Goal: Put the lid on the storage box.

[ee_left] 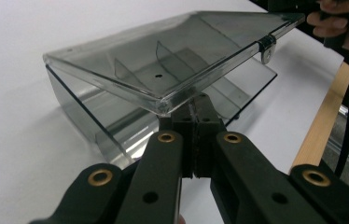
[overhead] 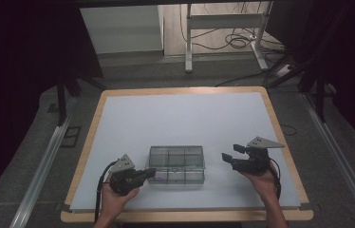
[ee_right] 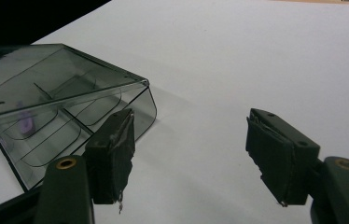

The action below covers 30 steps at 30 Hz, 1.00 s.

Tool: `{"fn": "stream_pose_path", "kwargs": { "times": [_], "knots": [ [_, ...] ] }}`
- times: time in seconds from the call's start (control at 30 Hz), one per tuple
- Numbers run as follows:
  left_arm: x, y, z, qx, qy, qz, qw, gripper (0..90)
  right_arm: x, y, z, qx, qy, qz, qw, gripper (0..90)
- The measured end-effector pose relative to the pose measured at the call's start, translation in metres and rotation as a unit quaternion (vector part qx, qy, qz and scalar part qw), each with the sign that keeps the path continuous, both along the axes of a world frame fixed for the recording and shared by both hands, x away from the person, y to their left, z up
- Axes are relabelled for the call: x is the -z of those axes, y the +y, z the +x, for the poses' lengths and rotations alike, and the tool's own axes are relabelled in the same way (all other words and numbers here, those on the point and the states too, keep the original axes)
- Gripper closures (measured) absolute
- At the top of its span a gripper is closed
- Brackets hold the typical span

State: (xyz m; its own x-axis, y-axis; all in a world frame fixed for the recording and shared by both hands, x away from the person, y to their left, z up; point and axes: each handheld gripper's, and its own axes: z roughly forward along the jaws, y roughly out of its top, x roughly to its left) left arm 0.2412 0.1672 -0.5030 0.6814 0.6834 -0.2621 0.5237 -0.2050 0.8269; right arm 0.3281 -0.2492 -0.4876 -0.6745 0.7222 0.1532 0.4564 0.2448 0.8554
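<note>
The clear smoky plastic compartment box (ee_right: 65, 112) runs off the left edge of the right gripper view. A small purple item (ee_right: 25, 122) inside it is too blurred to identify. In the left gripper view, the box's lid corner hides the left gripper's (ee_left: 195, 116) fingertips.

No legible text, label, brand or number on anything here.
</note>
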Motion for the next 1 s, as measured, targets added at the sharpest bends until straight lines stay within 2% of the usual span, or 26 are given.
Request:
{"fn": "stream_pose_path", "kwargs": {
  "times": [0.3, 0.6, 1.0],
  "knots": [
    [0.006, 0.004, -0.006, 0.000, 0.005, -0.002, 1.0000, 89.9, 0.000, 0.001, -0.002, 0.002, -0.001, -0.003, 1.0000, 31.7],
    [0.012, 0.006, -0.012, 0.001, 0.012, 0.005, 0.9999, 89.7, 0.001, -0.001, -0.003, 0.004, 0.000, -0.007, 1.0000, 31.2],
    [0.011, 0.008, -0.020, 0.008, 0.013, 0.009, 0.9998, 89.4, 0.001, -0.001, -0.004, 0.005, 0.000, -0.011, 0.9999, 30.8]
  ]
}}
